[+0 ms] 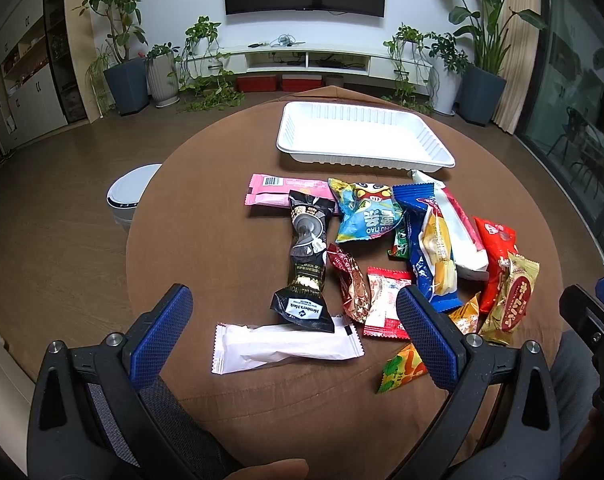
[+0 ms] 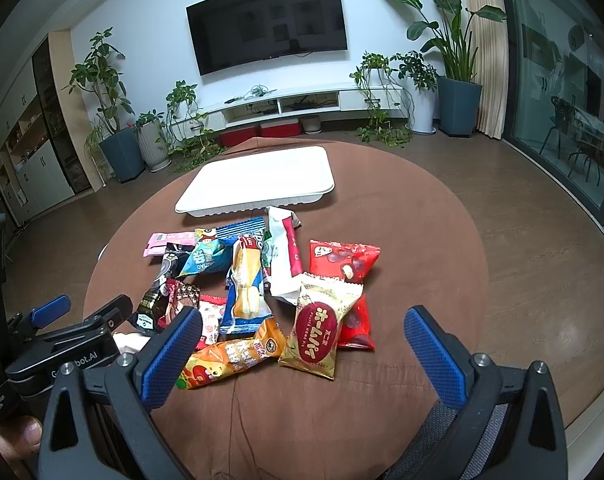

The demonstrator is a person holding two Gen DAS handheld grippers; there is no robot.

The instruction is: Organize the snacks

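Holding both tools above the near edge of the round brown table (image 2: 421, 216), you have the left gripper (image 1: 294, 332) spread wide with nothing between its fingers, over the white wrapper (image 1: 286, 350) and the black Member's Mark packet (image 1: 305, 256). Your right gripper (image 2: 302, 354) is likewise spread and empty, hanging over the gold pie packet (image 2: 317, 334) and orange packet (image 2: 230, 360). Beyond the snack pile sits the white tray (image 1: 298, 148), nothing in it
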